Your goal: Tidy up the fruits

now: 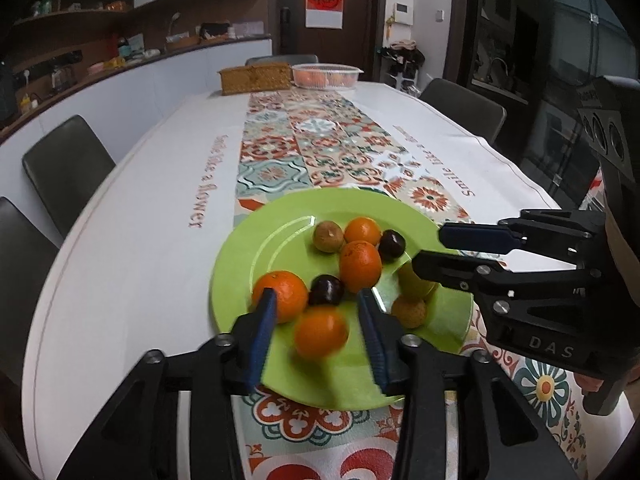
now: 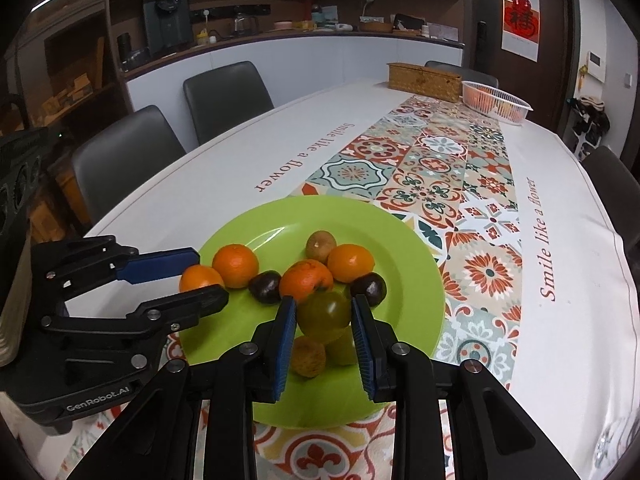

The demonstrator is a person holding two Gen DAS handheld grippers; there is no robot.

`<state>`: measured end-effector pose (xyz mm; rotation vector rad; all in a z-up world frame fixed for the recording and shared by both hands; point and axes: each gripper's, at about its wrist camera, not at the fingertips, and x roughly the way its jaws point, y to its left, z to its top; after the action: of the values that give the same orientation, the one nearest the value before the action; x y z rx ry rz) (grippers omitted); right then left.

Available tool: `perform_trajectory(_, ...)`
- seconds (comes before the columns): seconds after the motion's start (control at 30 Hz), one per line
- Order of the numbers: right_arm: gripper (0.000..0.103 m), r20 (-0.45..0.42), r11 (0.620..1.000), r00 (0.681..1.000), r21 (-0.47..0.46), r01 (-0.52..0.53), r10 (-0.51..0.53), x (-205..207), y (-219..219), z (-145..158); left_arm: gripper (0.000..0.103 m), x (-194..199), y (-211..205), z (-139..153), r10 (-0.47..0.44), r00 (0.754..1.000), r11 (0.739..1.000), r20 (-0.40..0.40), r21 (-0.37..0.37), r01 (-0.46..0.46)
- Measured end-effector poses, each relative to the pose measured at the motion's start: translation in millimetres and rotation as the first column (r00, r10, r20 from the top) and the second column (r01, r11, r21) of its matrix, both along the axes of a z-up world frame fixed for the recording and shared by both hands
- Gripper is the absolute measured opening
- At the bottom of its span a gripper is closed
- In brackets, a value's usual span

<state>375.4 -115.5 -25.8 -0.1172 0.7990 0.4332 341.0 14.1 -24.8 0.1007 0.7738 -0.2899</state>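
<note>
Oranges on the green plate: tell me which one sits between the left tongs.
The blurred orange at the plate's near edge sits between the open left tongs. The other three lie farther in.

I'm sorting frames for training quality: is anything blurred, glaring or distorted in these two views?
Left wrist view: the nearest orange and the left tool tips are motion-smeared; a glare arc lies on the green plate. Right wrist view: sharp fruit, a faint highlight on the plate. Both: fisheye bends the table edges, corners dark.

My left gripper (image 1: 318, 334) and right gripper (image 2: 323, 334) are matte black frames with silver screws and ribbed blue finger pads (image 2: 285, 344). White lettering marks their housings: "DAS" and "GenRobot.AI".
</note>
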Motion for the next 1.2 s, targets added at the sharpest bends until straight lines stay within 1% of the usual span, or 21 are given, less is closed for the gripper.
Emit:
perform_trajectory(0.03, 0.037, 0.004, 1.000, 1.000, 0.001, 0.004, -0.004, -1, -1, 1, 0.045, -2, 0, 2, 0.003, 1.000, 1.000, 0.008, 0.006, -0.003)
perform_trajectory(0.07, 0.039, 0.006, 1.000, 1.000, 0.000, 0.007, -0.007, -1, -2, 1, 0.045, -3, 1, 3, 0.009, 1.000, 1.000, 0.015, 0.015, -0.009)
perform_trajectory(0.17, 0.039, 0.020, 1.000, 1.000, -0.001, 0.019, -0.019, -7, -5, 5, 0.045, -11, 2, 9, 0.035, 0.998, 0.998, 0.045, 0.060, -0.037)
perform_trajectory(0.23, 0.039, 0.029, 0.999, 0.999, -0.001, 0.035, -0.035, -14, -8, 9, 0.046, -18, 3, 13, 0.048, 0.997, 0.996, 0.060, 0.070, -0.052)
perform_trajectory(0.3, 0.039, 0.036, 0.999, 0.998, 0.002, 0.049, -0.050, -22, -12, 13, 0.051, -26, 5, 19, 0.058, 0.995, 0.995, 0.076, 0.073, -0.063)
perform_trajectory(0.37, 0.041, 0.044, 0.998, 0.997, 0.003, 0.061, -0.061, -29, -15, 17, 0.054, -36, 4, 26, 0.069, 0.992, 0.993, 0.106, 0.086, -0.078)
perform_trajectory(0.43, 0.051, 0.067, 0.996, 0.994, -0.001, 0.085, -0.084, -41, -18, 24, 0.059, -48, 2, 36, 0.079, 0.986, 0.990, 0.148, 0.105, -0.095)
perform_trajectory(0.5, 0.053, 0.095, 0.994, 0.990, 0.003, 0.109, -0.109, -53, -22, 32, 0.064, -57, 1, 43, 0.088, 0.980, 0.988, 0.179, 0.111, -0.109)
perform_trajectory(0.53, 0.055, 0.101, 0.993, 0.988, 0.006, 0.118, -0.118, -58, -24, 35, 0.065, -64, 1, 49, 0.095, 0.975, 0.987, 0.203, 0.108, -0.118)
perform_trajectory(0.57, 0.056, 0.108, 0.991, 0.986, 0.010, 0.130, -0.130, -63, -27, 38, 0.068, -69, 1, 52, 0.100, 0.971, 0.987, 0.217, 0.104, -0.124)
perform_trajectory(0.6, 0.059, 0.116, 0.989, 0.983, 0.018, 0.143, -0.145, -69, -29, 42, 0.072, -74, 1, 56, 0.105, 0.967, 0.987, 0.230, 0.098, -0.131)
perform_trajectory(0.67, 0.062, 0.133, 0.985, 0.976, 0.031, 0.169, -0.171, -81, -34, 51, 0.076, -85, 1, 65, 0.121, 0.959, 0.986, 0.255, 0.083, -0.147)
perform_trajectory(0.8, 0.073, 0.169, 0.979, 0.964, 0.035, 0.203, -0.206, -103, -42, 66, 0.087, -104, 1, 79, 0.144, 0.950, 0.985, 0.278, 0.054, -0.165)
perform_trajectory(0.83, 0.075, 0.177, 0.977, 0.961, 0.036, 0.210, -0.213, -109, -44, 69, 0.089, -110, 1, 82, 0.153, 0.946, 0.984, 0.285, 0.047, -0.173)
perform_trajectory(0.9, 0.079, 0.186, 0.974, 0.957, 0.041, 0.221, -0.224, -119, -47, 75, 0.095, -121, 0, 87, 0.163, 0.943, 0.982, 0.292, 0.041, -0.183)
perform_trajectory(1.03, 0.084, 0.199, 0.966, 0.945, 0.052, 0.254, -0.259, -144, -55, 83, 0.098, -139, 1, 91, 0.184, 0.940, 0.980, 0.286, 0.026, -0.199)
perform_trajectory(1.2, 0.085, 0.200, 0.961, 0.940, 0.065, 0.269, -0.277, -170, -61, 86, 0.101, -163, -3, 94, 0.186, 0.944, 0.980, 0.274, 0.019, -0.198)
